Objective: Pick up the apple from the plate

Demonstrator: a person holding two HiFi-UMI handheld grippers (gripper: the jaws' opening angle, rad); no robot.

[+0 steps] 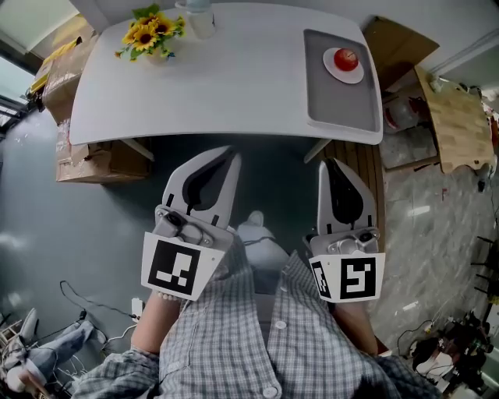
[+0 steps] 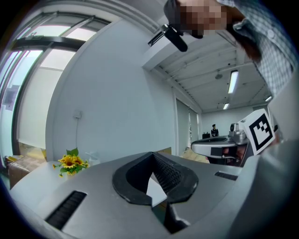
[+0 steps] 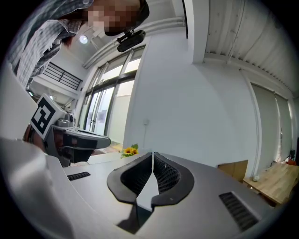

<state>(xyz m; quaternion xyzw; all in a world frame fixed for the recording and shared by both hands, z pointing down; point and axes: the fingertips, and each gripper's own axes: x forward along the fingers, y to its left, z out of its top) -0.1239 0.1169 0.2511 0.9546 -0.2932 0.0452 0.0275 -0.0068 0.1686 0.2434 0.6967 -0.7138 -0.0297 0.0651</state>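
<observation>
Holding the left tongs (image 1: pixel 228 154) and right tongs (image 1: pixel 330 164) pressed together and empty short of the counter (image 1: pixel 234 86), I judge the reach unstarted: the apple (image 1: pixel 345 58) sits on its plate (image 1: pixel 334 74) at one o'clock, so the right tongs must advance and spread.

Head view: a clear container (image 1: pixel 199 17) at the far edge of the table (image 1: pixel 234 86) is cut off by the picture's top edge. A cardboard box (image 1: pixel 97 162) lies partly hidden beneath the table's near left corner. The person's hands are hidden behind the marker cubes of the left gripper (image 1: pixel 231 153) and right gripper (image 1: pixel 330 164). Left gripper view: a distant standing figure (image 2: pixel 214 129) is too small to tell in any detail.
</observation>
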